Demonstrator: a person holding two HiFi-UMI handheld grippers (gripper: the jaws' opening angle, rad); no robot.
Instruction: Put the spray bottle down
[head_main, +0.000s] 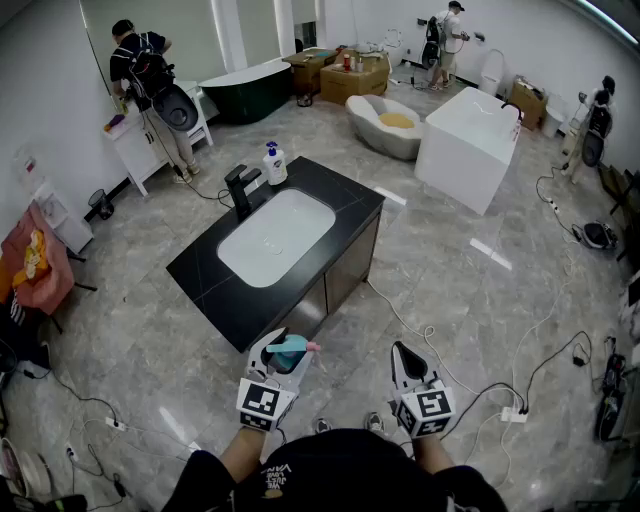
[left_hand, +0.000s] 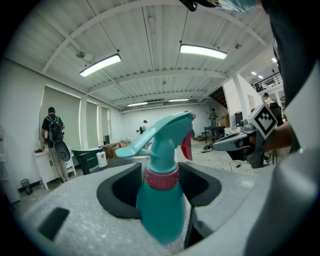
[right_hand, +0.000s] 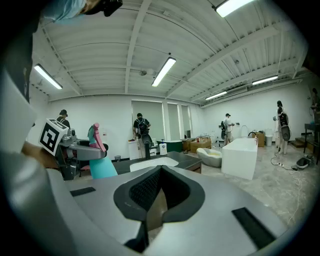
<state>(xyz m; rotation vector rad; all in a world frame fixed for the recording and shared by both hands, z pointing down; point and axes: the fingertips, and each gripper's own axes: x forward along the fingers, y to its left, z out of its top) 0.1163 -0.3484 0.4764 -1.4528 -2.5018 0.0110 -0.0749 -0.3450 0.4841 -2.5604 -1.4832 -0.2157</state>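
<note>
The spray bottle (head_main: 290, 351) is teal with a pink collar and a red trigger. It stands upright in my left gripper (head_main: 283, 346), whose black pads are shut on its neck (left_hand: 161, 177), held in the air just short of the counter's near corner. In the right gripper view the spray bottle (right_hand: 102, 168) shows at the left. My right gripper (head_main: 405, 352) is beside it to the right, shut with nothing in it; its pads (right_hand: 150, 187) meet. Ahead stands a black counter (head_main: 210, 275) with a white sink basin.
A black faucet (head_main: 240, 190) and a white soap bottle (head_main: 273, 163) stand at the counter's far edge. A white tub (head_main: 468, 145) and an oval basin (head_main: 388, 125) are beyond on the right. Cables (head_main: 520, 380) trail over the floor. People stand at the back wall.
</note>
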